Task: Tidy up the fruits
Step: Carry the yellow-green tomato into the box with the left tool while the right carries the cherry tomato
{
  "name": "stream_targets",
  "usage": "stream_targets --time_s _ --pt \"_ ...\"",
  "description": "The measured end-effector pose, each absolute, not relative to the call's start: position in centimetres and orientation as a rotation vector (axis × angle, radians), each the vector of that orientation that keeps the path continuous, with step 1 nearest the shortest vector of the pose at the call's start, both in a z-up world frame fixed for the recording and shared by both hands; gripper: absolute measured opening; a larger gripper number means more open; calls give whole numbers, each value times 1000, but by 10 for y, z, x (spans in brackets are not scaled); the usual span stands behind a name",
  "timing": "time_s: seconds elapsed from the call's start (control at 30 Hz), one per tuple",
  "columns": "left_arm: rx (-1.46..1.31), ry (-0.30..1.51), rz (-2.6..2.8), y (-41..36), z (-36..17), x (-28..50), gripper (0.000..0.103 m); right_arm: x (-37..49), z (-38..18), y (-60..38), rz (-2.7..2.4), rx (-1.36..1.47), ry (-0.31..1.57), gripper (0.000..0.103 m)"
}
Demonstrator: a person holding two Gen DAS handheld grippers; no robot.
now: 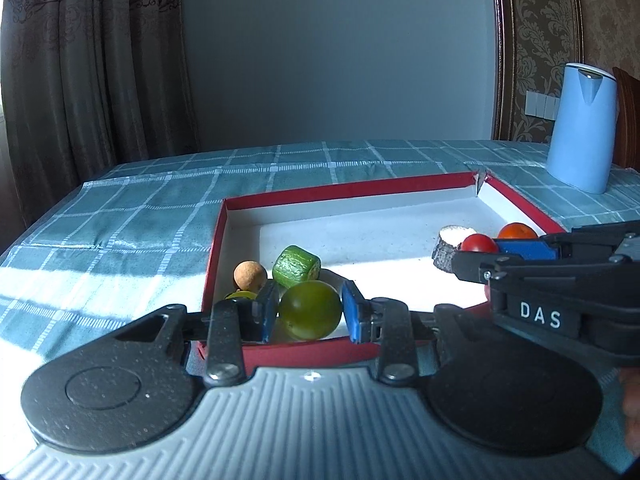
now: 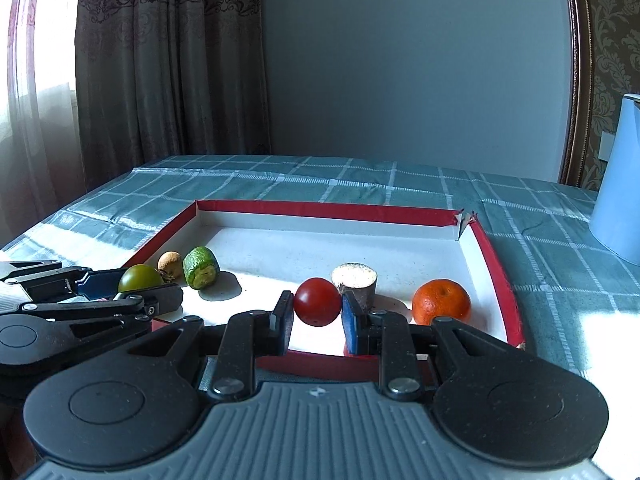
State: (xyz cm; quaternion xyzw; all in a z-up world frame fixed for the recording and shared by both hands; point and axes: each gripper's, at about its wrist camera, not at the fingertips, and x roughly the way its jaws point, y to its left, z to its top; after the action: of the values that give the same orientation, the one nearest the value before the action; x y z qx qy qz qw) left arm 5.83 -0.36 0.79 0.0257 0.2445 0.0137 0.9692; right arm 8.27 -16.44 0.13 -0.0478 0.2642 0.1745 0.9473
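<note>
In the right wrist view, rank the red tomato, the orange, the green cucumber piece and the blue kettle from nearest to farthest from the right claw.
1. Red tomato: between the right claw fingers.
2. Orange: just right, inside the tray.
3. Green cucumber piece: left, farther back in the tray.
4. Blue kettle: far right, outside the tray.

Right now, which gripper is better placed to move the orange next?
Right. The right gripper is nearer the orange, though shut on the red tomato; the left gripper holds the green fruit across the tray.
</note>
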Motion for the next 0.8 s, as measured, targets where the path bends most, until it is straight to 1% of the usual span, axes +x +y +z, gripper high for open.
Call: stream_targets --time_s 0.1,0.2,0.23,0.3,0.37,0.43,0.5,0.6,0.67,0.8 --pt "82 490 39 -12 8 69 31 101 -4 -160 367 -86 600 25" --pt "109 504 47 -19 5 83 34 116 -11 -158 328 -92 630 25" --pt "119 509 57 -21 3 87 38 120 -13 -158 321 -91 637 25" --pt "123 523 65 -22 1 94 43 129 -18 -161 307 -83 655 25" --pt "122 534 59 -22 -1 99 47 135 -20 -163 286 -79 661 25" --pt "131 541 73 -23 -3 102 54 140 -22 -164 270 -84 660 25" --pt "140 547 79 -24 -5 105 56 145 -22 -165 254 -83 657 25" --pt "138 560 95 -24 -7 110 65 152 -22 -167 230 -77 655 25" --pt "127 567 88 -22 -7 111 66 155 -22 -168 230 -68 659 25" --pt "127 566 107 -21 -7 111 76 151 -20 -167 213 -98 644 25"
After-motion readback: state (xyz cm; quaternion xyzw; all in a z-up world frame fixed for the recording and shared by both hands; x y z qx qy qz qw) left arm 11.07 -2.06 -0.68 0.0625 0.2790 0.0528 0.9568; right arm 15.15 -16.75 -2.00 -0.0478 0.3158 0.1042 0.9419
